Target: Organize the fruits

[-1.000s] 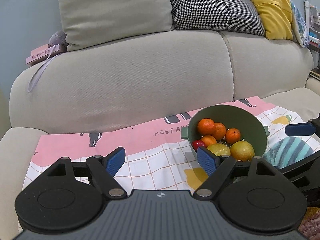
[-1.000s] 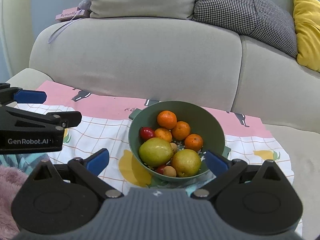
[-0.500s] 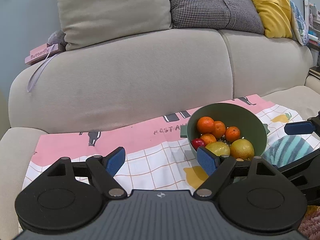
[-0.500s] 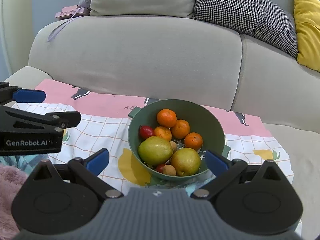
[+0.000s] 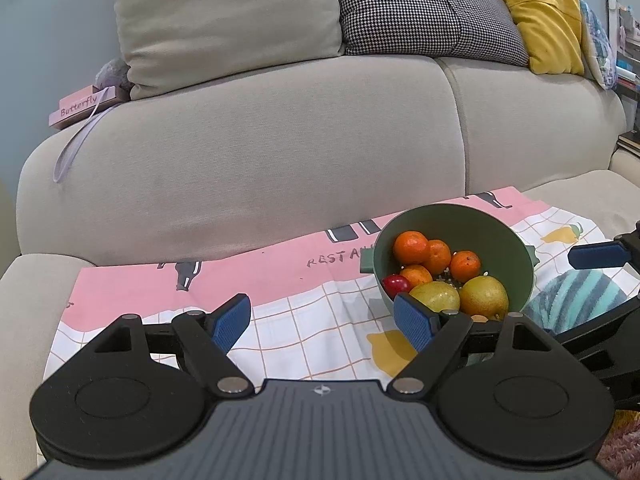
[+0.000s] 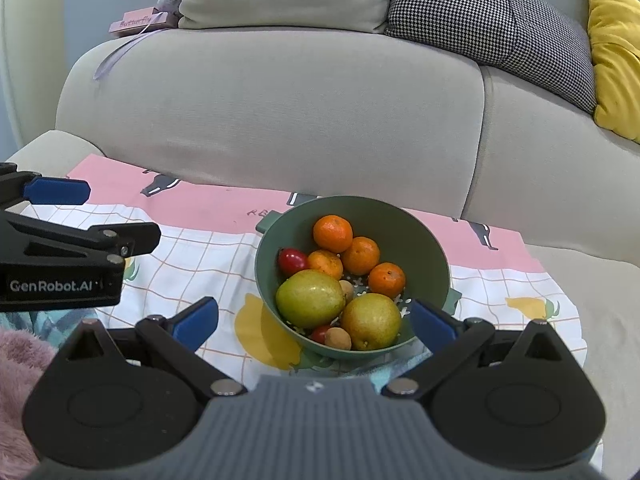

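Right gripper point(image 6: 314, 320) level, low over cloth point(image 6: 208, 240), aimed at green bowl point(image 6: 432, 248); jaws spread wide, nothing held, blue pads either side of bowl's near rim. Left gripper point(image 5: 322, 316) level, left of bowl, jaws released, empty. Bowl on cloth on sofa seat point(image 6: 600, 300); inside: four oranges point(image 6: 333, 233), two pears point(image 6: 310, 299), red fruit point(image 6: 292, 261), small brown fruits.

Home living room: beige sofa point(image 5: 280, 152), cushions point(image 5: 224, 20), patterned cloth point(image 5: 280, 280) spread on seat.
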### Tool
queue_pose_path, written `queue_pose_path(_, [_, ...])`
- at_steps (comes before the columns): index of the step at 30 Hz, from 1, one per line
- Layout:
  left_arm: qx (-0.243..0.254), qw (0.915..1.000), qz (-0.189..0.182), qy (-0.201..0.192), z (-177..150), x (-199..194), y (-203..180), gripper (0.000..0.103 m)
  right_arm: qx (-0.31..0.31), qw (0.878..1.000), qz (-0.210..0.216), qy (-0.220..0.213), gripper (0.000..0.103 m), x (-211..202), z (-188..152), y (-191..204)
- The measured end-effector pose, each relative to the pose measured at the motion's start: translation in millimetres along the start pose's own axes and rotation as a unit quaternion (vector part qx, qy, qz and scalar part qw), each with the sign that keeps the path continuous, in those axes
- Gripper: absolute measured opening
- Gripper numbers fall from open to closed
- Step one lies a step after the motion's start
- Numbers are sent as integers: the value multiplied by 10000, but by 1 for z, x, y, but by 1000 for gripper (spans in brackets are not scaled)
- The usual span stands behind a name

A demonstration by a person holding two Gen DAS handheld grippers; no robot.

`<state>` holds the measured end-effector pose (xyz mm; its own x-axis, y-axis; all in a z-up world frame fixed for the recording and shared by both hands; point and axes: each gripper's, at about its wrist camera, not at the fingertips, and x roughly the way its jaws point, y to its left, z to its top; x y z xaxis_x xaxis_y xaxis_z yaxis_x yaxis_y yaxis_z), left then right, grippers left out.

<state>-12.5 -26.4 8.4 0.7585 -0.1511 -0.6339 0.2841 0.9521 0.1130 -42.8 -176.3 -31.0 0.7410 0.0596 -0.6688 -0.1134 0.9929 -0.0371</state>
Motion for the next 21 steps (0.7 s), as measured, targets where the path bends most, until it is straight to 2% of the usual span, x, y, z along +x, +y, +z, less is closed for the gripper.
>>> queue_pose_path(21, [13,10000,4,-17,0,-1,-1,95,34,10000,5,40,99,2,-1,-3])
